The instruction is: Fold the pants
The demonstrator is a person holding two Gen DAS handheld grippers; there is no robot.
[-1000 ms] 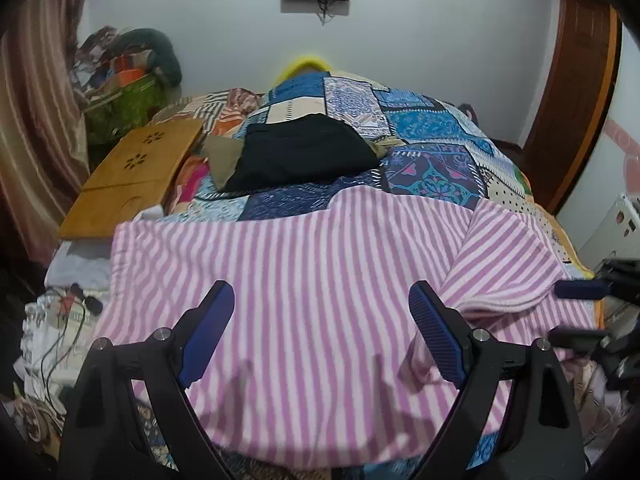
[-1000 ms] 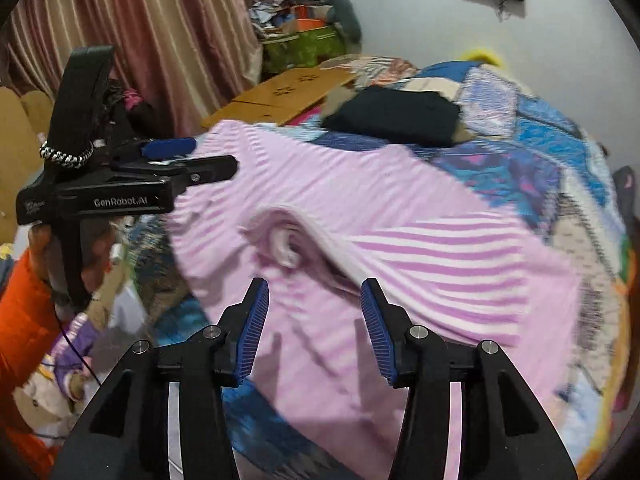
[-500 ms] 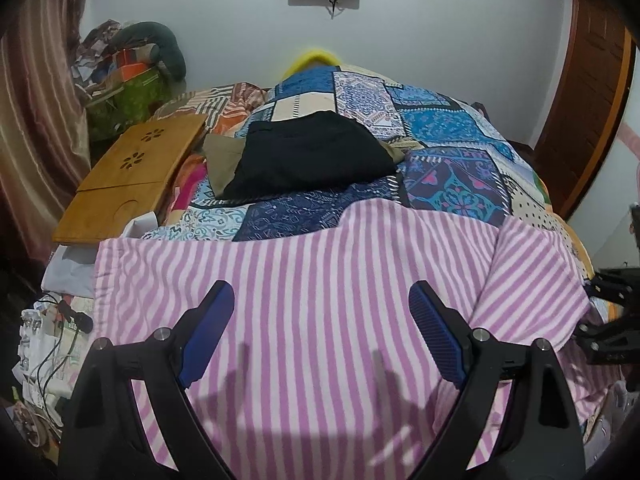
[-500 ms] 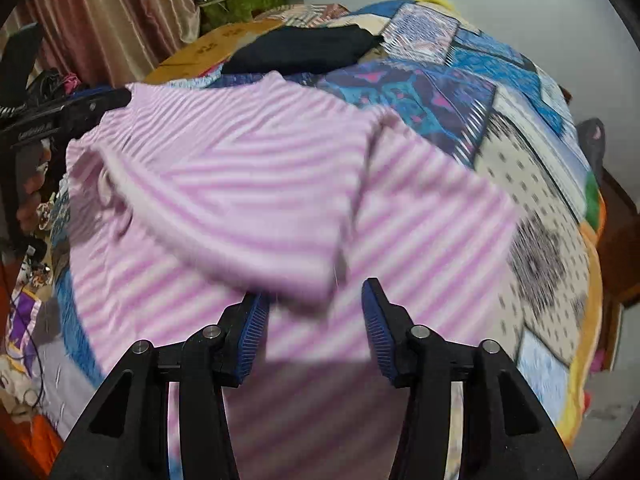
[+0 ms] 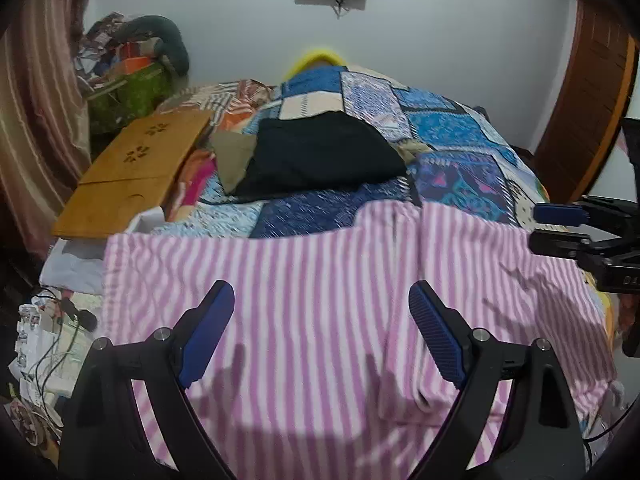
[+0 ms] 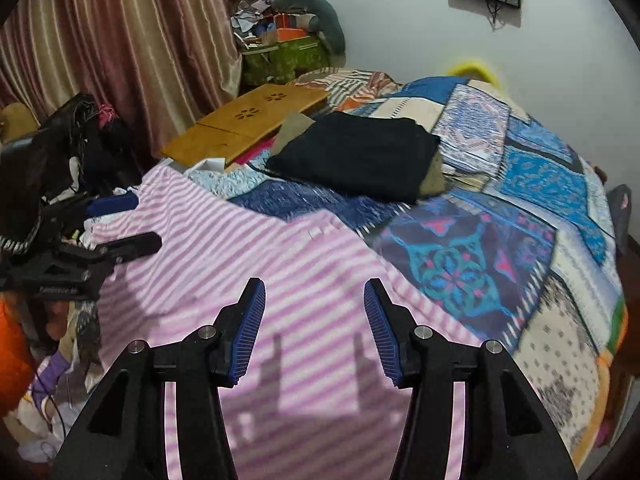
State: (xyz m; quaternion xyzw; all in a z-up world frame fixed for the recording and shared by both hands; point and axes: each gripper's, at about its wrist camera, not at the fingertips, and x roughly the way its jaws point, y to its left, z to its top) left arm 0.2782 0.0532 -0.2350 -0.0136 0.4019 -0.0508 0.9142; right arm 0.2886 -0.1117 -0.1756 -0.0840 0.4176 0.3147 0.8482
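Pink striped pants [image 5: 320, 280]: I see them spread flat across the bed's [image 5: 460, 148] near edge, long axis crosswise, directly beneath both my released, empty tools, left hand-held gripper [image 5: 322, 328] and right hand-held gripper [image 6: 314, 328], about equally near.

Pants [image 5: 320, 280]: pink and white stripes. Bed quilt [image 6: 520, 208]: patchwork of blue, teal, navy and cream printed squares, dotted cream patch near the edge; folded garment [image 5: 320, 156] on it plain black, over a khaki piece [image 5: 234, 156]. Gripper pads [image 6: 252, 332]: ribbed blue on black frames; curtain [image 6: 120, 40]: maroon with pale vertical stripes; wooden tray [image 5: 136, 168]: honey-brown with flower cut-outs.
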